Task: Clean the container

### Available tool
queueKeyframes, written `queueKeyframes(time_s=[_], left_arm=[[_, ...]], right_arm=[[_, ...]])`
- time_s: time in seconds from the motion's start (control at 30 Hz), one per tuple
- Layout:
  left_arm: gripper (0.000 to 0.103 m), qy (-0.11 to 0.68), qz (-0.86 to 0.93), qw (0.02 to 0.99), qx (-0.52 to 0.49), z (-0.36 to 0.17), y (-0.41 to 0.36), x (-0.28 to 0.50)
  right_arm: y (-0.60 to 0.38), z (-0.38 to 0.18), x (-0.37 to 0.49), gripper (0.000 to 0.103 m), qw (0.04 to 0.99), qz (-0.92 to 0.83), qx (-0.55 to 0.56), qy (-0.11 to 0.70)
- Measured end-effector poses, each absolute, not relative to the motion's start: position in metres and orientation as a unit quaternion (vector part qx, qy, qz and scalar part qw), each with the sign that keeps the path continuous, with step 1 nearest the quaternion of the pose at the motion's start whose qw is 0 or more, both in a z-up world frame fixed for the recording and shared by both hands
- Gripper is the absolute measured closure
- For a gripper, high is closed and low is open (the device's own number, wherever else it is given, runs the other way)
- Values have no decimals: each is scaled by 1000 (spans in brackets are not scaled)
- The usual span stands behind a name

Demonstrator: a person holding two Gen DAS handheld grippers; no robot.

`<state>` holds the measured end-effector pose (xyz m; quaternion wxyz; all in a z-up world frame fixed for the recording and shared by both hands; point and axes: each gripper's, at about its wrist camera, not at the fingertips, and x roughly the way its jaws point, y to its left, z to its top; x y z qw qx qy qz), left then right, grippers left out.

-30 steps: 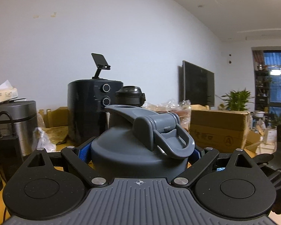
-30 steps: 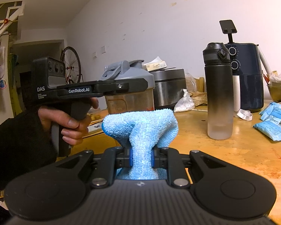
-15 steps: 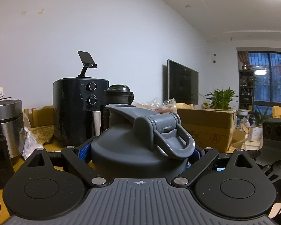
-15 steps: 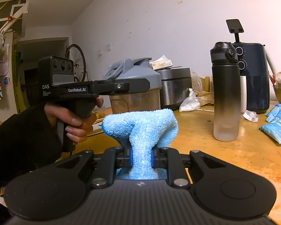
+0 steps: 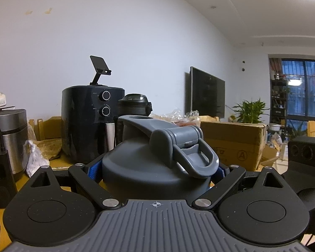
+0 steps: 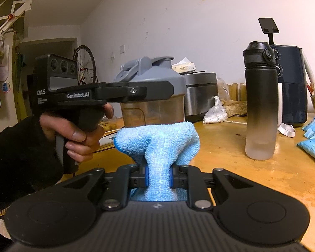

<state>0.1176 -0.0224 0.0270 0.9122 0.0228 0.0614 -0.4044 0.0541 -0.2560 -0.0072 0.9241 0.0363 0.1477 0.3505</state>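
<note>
Left tool (image 5: 155,172) clamped around the grey-lidded container (image 5: 149,168) just under the lid, blue pads pressed against both sides; seen from the right wrist view, the same left tool (image 6: 157,90) held level by a hand (image 6: 77,134) in a dark sleeve, the container (image 6: 153,107) raised above the wooden tabletop (image 6: 231,147). Container body clear and brownish, apparently empty, though haze on the wall hides any residue. Grey lid (image 5: 157,147) shut, with flip cap and carry loop folded toward the camera. Right tool (image 6: 157,178) pressed together on a bunched blue microfibre cloth (image 6: 159,145), pinched at its narrow waist, the puffed upper part close in front of the container's lower wall; contact between cloth and container impossible to tell. Standing upright to the right on the tabletop, a tall bottle (image 6: 260,105), black at the top fading to frosted clear at the base, cap closed, nothing visible inside the clear part. Behind it, a dark air fryer (image 6: 292,84) with a phone stand (image 6: 268,27) on top. Behind the container, a steel rice cooker (image 6: 201,96), lid down, with a tissue pack on top. Beside the cooker, a small knotted plastic bag (image 6: 215,113) of pale grains. At the far right edge, blue sachets (image 6: 313,142) lying flat.
</note>
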Motion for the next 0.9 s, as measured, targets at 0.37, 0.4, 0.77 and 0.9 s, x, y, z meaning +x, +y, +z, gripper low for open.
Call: queueKeyframes(time_s=[0.37, 0.4, 0.77, 0.9], left_arm=[[8, 65, -402, 913, 20, 27, -23, 119], [8, 65, -401, 913, 19, 27, -23, 119], [8, 68, -400, 914, 15, 26, -23, 119], [8, 69, -401, 914, 13, 26, -23, 119]], right_arm=[[-249, -4, 60, 89, 925, 348, 29, 152], [-248, -3, 60, 89, 925, 347, 28, 152], [-243, -3, 63, 89, 925, 337, 13, 176], [-239, -6, 66, 89, 921, 336, 0, 198]])
